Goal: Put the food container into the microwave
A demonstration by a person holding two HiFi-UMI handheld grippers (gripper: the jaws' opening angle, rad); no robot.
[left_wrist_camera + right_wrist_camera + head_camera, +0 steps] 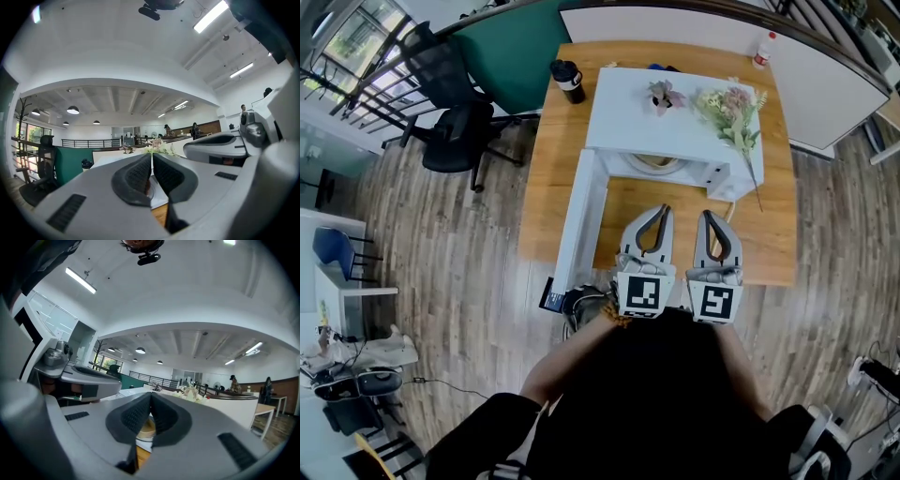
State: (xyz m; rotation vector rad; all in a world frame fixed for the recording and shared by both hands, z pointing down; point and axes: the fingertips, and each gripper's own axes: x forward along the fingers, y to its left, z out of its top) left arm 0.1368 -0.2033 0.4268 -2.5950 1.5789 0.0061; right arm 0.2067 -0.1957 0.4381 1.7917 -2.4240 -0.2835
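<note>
Wooden bench [551,173], white microwave [623,117]: its round tan food container [654,163] seems light, stiff, best rim-held; my left tool [664,210], right tool [709,216] pinched together, empty.

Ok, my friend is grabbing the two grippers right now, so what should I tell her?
Left gripper: shut, empty, in front of the microwave.
Right gripper: shut, empty, right beside the left one.
Food container: looks to be sitting inside the microwave.
Microwave door: swung open on the left side.
Done: the container seems to be in.
Left: probably just push the door shut.
</note>
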